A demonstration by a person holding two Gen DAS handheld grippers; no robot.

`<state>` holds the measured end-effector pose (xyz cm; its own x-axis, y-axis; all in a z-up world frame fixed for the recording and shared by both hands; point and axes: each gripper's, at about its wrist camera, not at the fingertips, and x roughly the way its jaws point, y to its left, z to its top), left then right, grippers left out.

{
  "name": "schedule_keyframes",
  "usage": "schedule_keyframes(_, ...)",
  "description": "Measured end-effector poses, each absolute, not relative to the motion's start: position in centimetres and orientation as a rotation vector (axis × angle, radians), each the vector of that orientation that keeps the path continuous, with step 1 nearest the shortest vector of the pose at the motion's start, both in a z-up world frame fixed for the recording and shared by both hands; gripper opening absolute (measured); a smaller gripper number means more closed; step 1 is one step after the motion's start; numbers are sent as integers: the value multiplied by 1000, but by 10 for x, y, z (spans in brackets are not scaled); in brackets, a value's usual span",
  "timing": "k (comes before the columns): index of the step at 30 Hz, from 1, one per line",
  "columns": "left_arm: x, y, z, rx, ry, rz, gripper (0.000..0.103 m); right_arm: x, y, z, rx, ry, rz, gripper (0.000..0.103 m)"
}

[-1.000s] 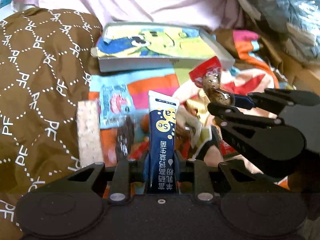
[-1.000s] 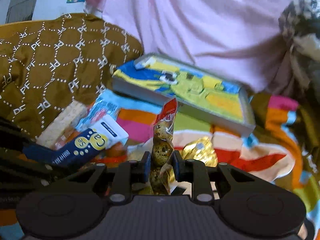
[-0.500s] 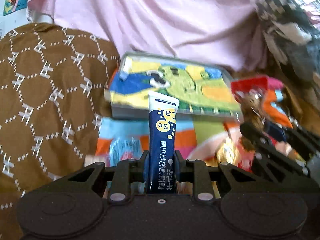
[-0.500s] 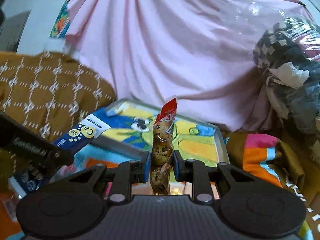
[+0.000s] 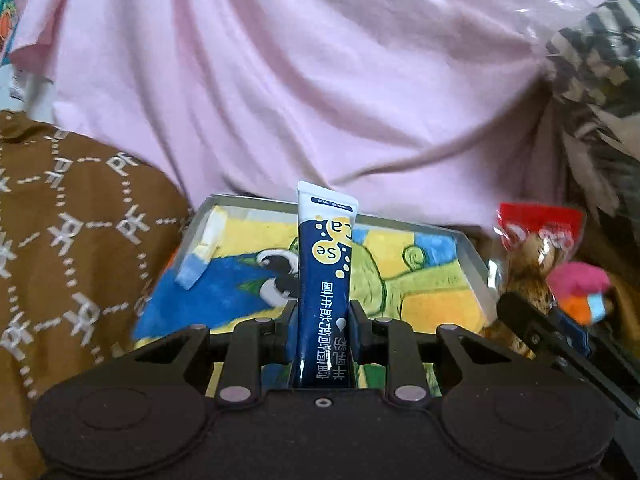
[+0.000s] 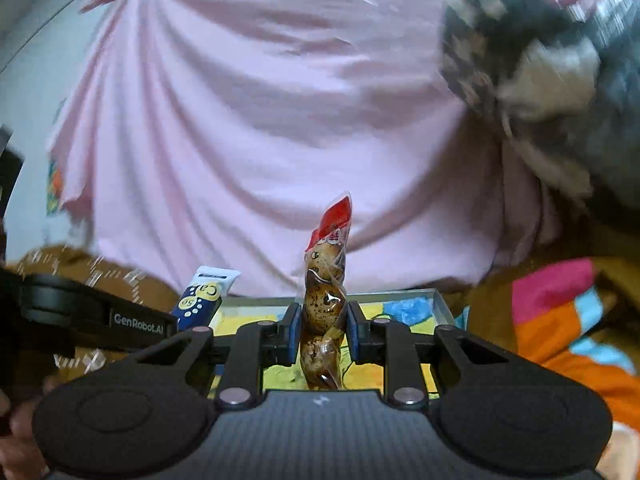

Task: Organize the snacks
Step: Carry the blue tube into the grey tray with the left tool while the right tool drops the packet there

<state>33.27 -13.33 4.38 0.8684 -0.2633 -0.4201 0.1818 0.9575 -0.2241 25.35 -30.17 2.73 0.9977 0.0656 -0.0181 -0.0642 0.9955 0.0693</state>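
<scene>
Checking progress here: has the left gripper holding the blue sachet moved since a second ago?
Yes. The left gripper with the blue sachet has advanced from the snack pile toward the cartoon tray.

From my left wrist camera I read "Se" and "Ca" in yellow circles on the navy sachet, upright between my left gripper's fingers; below them a column of white Chinese characters runs down the sachet, which I cannot make out with certainty. To the left of that sachet, the brown quilt carries a repeated white "PF" in its diamond pattern. To the sachet's right, the red top of the quail-egg pack shows white marks too blurred to read. In my right wrist view, "GenRobot.AI" stands in white on the black arm of the left gripper, just beside the sachet, where "Ca" shows again.
</scene>
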Motion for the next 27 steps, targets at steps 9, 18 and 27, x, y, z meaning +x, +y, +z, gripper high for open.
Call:
schedule_keyframes(9,397,-161,24,-188,556,-191,27,307,-345,16,283,114,66,26)
schedule_keyframes(18,418,-171,-3,-172,669,-162,27,333,-353,-1,314,270,39,27)
schedule_keyframes(27,418,-176,-6,-115,679,-157,32,339,-353,-4,285,304,6,28)
